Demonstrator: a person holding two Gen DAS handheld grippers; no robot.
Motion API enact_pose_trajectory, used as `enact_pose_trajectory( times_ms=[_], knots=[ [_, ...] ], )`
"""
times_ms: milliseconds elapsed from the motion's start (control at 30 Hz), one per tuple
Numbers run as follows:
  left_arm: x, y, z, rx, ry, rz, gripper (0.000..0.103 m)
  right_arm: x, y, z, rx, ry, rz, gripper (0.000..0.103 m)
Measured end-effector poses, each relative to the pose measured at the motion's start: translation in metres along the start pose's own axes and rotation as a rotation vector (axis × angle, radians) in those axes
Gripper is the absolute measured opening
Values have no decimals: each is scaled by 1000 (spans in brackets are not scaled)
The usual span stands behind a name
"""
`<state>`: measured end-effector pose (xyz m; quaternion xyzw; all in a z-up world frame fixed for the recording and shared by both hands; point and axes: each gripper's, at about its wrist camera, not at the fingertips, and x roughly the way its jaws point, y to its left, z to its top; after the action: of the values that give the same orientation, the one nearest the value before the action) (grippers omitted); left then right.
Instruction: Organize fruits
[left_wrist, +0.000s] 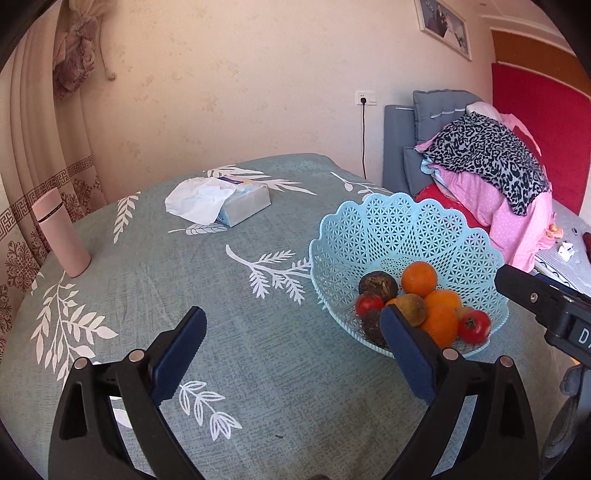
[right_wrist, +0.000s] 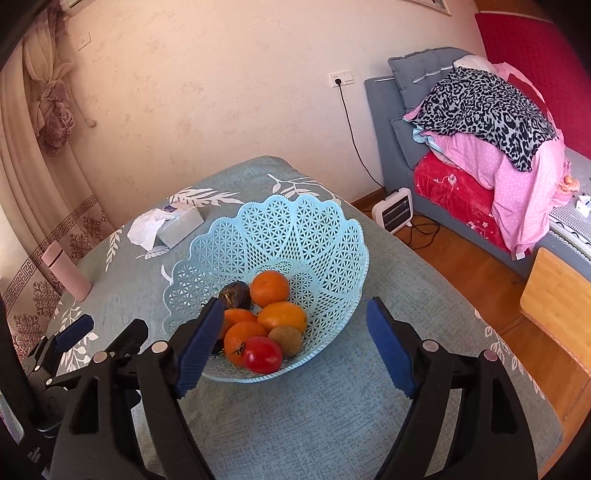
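A light blue lattice basket (left_wrist: 388, 229) (right_wrist: 325, 240) stands on the table and holds several fruits: oranges (left_wrist: 419, 278) (right_wrist: 269, 288), red tomatoes (left_wrist: 474, 326) (right_wrist: 262, 354), dark passion fruits (left_wrist: 377, 284) (right_wrist: 234, 293) and a brown kiwi (right_wrist: 286, 340). My left gripper (left_wrist: 293, 347) is open and empty, above the cloth to the left of the basket. My right gripper (right_wrist: 295, 347) is open and empty, just in front of the basket, with the fruits showing between its fingers.
The table has a grey-green leaf-print cloth (left_wrist: 184, 295). A tissue pack (left_wrist: 229, 201) (right_wrist: 173, 223) lies at the back. A pink bottle (left_wrist: 61, 232) (right_wrist: 66, 273) stands at the left. A bed with piled clothes (right_wrist: 480, 122) and a small heater (right_wrist: 393, 210) are on the right.
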<state>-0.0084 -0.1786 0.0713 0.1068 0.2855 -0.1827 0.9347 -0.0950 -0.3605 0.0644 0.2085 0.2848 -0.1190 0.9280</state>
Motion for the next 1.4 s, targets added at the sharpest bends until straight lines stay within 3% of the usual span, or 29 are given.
enact_pose_trajectory(
  times_ms=[633, 1033, 1400],
  knots=[
    [-14, -5, -4, 43, -51, 46, 94, -7, 16, -13, -79, -4, -17, 82],
    [-13, -1, -7, 49, -45, 92, 98, -7, 28, -21, -149, 2, -37, 94],
    [-10, -3, -13, 86, -55, 147, 98, -1, 32, -26, -191, 12, -80, 94]
  ],
)
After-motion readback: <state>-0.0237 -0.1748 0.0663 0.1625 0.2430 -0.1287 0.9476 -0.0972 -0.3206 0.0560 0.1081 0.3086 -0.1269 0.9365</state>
